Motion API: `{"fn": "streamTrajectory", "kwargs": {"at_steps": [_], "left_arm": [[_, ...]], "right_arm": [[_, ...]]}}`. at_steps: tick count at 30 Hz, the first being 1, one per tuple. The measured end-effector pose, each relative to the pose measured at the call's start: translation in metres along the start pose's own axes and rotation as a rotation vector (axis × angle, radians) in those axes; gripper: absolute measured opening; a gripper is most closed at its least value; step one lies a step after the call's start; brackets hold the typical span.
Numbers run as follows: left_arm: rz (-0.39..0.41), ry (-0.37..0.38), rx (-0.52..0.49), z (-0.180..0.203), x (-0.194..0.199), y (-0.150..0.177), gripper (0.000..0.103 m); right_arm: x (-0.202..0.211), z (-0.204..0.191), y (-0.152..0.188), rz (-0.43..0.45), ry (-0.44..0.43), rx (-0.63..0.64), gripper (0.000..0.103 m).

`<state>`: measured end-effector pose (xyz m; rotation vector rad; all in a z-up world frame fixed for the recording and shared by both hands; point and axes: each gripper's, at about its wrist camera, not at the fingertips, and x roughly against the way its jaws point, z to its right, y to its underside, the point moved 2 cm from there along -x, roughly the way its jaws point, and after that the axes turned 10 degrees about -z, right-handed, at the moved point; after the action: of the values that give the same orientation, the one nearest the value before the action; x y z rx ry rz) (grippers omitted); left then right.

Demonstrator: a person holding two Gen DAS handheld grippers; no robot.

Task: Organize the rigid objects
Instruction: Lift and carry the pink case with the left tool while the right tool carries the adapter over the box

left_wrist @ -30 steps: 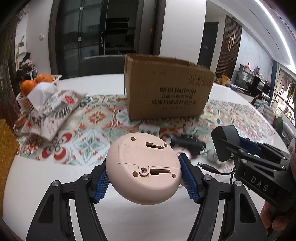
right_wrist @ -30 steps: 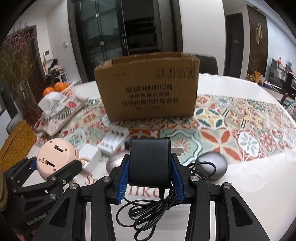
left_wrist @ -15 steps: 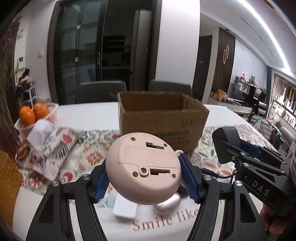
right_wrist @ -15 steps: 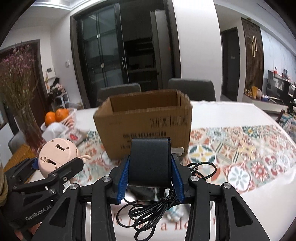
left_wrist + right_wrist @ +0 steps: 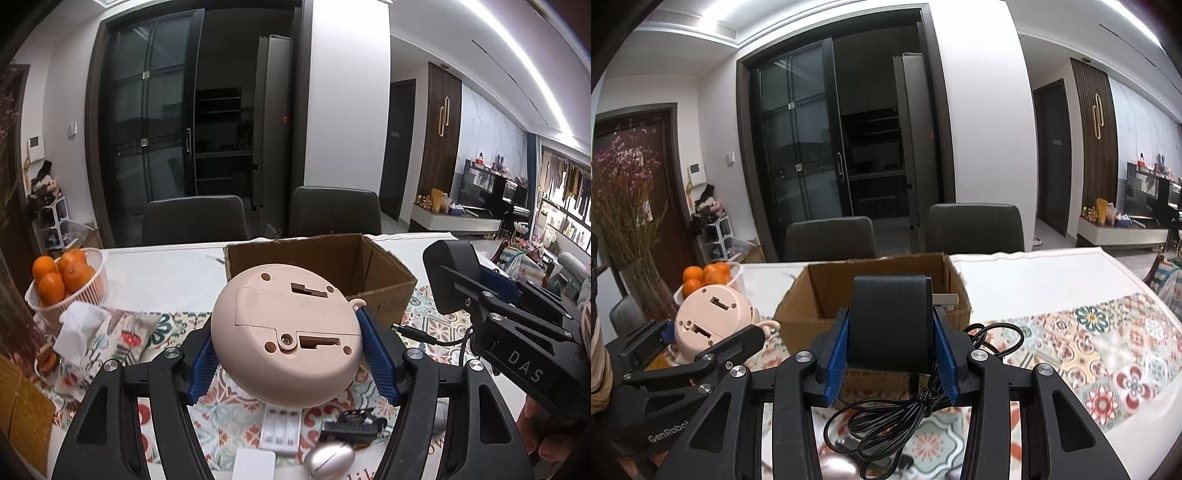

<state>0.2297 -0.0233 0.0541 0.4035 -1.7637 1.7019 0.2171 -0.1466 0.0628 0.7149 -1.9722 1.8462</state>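
My left gripper (image 5: 291,354) is shut on a round pink device (image 5: 288,332), its underside facing the camera, held above the table. The same pink device (image 5: 709,321) shows at the left of the right wrist view. My right gripper (image 5: 892,343) is shut on a black power adapter (image 5: 890,325) whose coiled cable (image 5: 886,424) hangs below. That adapter (image 5: 448,280) appears at the right of the left wrist view. An open cardboard box (image 5: 871,295) stands just beyond both grippers, its inside (image 5: 332,254) partly visible and looking empty.
A white battery charger (image 5: 280,428), a black clip-like item (image 5: 351,428), a silver mouse (image 5: 328,459) and a white block (image 5: 255,465) lie on the patterned runner (image 5: 1089,343). A basket of oranges (image 5: 66,284) and a tissue pouch (image 5: 103,339) sit left. Two chairs (image 5: 975,229) stand behind.
Both grippers have risen with their loads, from below the box's rim to above it; the box's inside now shows. Both grips are unchanged.
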Motion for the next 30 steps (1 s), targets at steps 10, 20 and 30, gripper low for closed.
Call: {"fn": "streamTrajectory", "kwargs": {"at_steps": [10, 20, 30], "left_arm": [[-0.033, 0.005, -0.016, 0.001, -0.013, -0.034, 0.069], [-0.067, 0.003, -0.005, -0.011, -0.034, -0.061, 0.068], [-0.096, -0.008, -0.026, -0.016, -0.06, -0.083, 0.069]], "right_arm": [[-0.014, 0.001, -0.033, 0.002, -0.004, 0.002, 0.043], [-0.035, 0.001, -0.068, -0.01, -0.01, 0.034, 0.043], [-0.068, 0.008, -0.08, -0.056, -0.049, 0.037, 0.043]]}}
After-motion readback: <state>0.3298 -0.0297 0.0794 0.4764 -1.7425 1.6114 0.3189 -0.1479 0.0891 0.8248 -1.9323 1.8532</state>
